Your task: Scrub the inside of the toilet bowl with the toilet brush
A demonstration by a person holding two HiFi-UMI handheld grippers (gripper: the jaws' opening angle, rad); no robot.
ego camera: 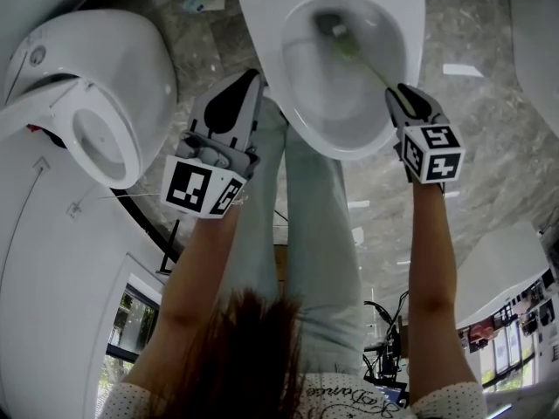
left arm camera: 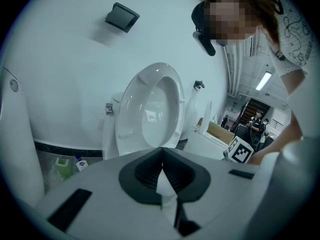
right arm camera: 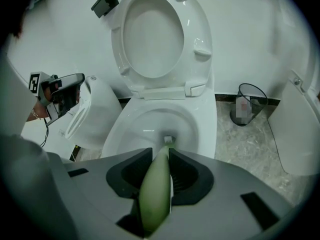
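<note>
Green toilet brush (right arm camera: 156, 194) in right gripper (right arm camera: 161, 152); black bin (right arm camera: 248, 104) solely in its view.

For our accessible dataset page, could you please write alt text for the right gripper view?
The right gripper is shut on the green handle of a toilet brush, whose bristle head reaches down into the white toilet bowl. The seat is raised against the wall behind, and a dark wastebasket stands on the stone floor to the right.

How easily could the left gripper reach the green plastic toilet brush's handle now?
Probably yes: the left gripper, shut and empty, hangs beside the white bowl, nothing between it and the handle.
</note>
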